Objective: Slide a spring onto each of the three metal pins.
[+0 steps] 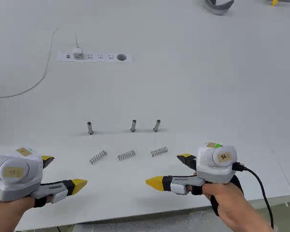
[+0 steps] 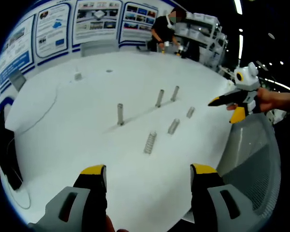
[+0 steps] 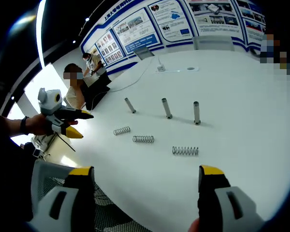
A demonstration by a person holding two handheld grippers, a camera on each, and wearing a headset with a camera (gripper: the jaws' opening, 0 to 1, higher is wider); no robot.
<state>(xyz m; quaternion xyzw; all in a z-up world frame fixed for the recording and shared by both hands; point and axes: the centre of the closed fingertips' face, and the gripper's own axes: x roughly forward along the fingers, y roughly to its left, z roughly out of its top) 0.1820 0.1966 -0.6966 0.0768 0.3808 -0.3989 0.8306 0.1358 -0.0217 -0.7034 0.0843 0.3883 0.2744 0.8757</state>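
Three short metal pins stand upright in a row on the white table: left pin [image 1: 90, 128], middle pin [image 1: 133, 125], right pin [image 1: 156, 125]. In front of each lies a loose spring: left [image 1: 98, 156], middle [image 1: 126, 155], right [image 1: 159, 152]. The left gripper [image 1: 64, 171] hovers open near the table's front left corner, nothing between its yellow-tipped jaws. Front right, the right gripper [image 1: 170, 169] is open and empty too. The left gripper view looks along the pins [image 2: 120, 114] and springs [image 2: 149, 142]. The right gripper view has the nearest spring [image 3: 185, 151] ahead.
A white power strip [image 1: 94, 57] with a plug and cable lies far back on the table. A grey object [image 1: 218, 6] sits at the far edge. The table's front edge [image 1: 150, 217] runs just under both hands. People stand in the background [image 3: 75, 82].
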